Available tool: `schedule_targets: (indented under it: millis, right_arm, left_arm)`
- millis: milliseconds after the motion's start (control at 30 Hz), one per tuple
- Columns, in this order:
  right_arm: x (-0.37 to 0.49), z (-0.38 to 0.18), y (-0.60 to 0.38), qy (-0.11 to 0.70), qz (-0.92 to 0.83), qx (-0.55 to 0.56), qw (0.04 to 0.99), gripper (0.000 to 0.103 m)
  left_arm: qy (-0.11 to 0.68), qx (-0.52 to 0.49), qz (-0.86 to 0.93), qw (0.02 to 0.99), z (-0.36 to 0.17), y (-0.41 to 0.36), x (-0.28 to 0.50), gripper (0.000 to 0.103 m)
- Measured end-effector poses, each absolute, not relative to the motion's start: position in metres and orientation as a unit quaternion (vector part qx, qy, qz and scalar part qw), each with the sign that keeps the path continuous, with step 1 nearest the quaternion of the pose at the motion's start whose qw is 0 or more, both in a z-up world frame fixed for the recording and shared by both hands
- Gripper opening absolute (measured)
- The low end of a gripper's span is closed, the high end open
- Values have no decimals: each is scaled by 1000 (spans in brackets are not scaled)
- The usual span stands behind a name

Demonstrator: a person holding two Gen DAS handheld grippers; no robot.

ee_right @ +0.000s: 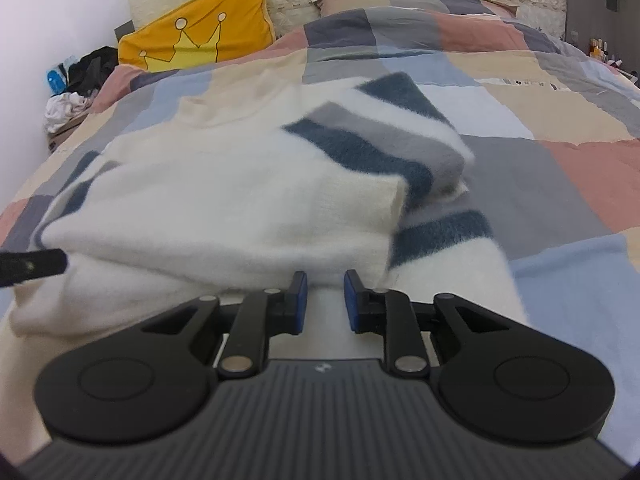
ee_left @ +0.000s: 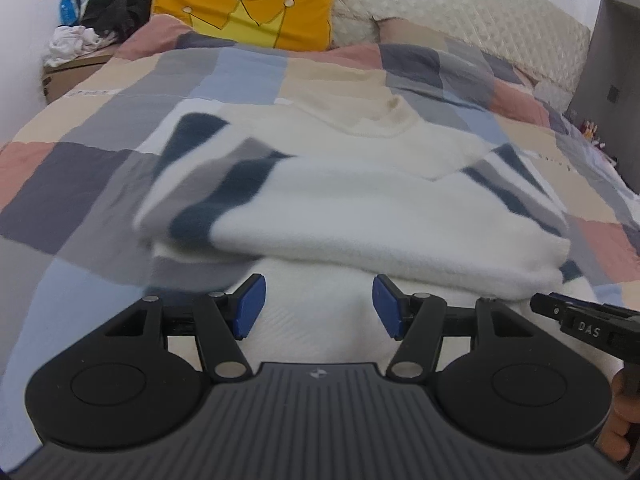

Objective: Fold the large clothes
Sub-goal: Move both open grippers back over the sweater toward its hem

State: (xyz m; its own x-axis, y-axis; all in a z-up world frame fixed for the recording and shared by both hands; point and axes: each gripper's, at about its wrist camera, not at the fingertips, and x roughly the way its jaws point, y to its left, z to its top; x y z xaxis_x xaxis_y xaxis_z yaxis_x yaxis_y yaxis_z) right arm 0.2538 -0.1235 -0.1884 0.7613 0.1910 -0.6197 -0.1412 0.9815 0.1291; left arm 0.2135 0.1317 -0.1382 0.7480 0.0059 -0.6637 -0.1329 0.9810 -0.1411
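Here, at ten o'clock, a heap of black and white clothes [ee_left: 94, 26] tops a brown cardboard box [ee_left: 68, 76], beside an orange crown-print cushion [ee_left: 248, 8]. At centre, the fluffy white sweater with navy and grey stripes [ee_left: 360, 208] lies partly folded on the pastel patchwork-quilted bed [ee_left: 80, 176]. The left tool [ee_left: 319, 307] gapes wide, empty, over white knit. At three o'clock, the right tool [ee_right: 325, 302] stands narrow, gripping nothing.

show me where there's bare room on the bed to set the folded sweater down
Bare quilt lies right of the sweater, toward the far bedside, and between its collar and the yellow pillow. Left of the sweater is bare too. Crowded: the box beside the bed, piled with clothes.
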Motion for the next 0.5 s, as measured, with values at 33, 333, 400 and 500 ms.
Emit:
schedule_targets:
  millis: [33,333,400,500]
  right_arm:
    - [252,-188,-124,335,90,38,937,24]
    - [221,-178,-121,333,96,3,938,25]
    - [216,-176,-124,339,101,11,935,25]
    - [203,-172,-124,336,107,10,936,25]
  left_arm:
    - [351,-90,38,931,-134,132,206,65]
    - [339,-81,52,936,-106,137,132,65]
    - [341,-93,53,934,-104,144,115,65]
    - [348,-110,66,929,-103,155,93,65]
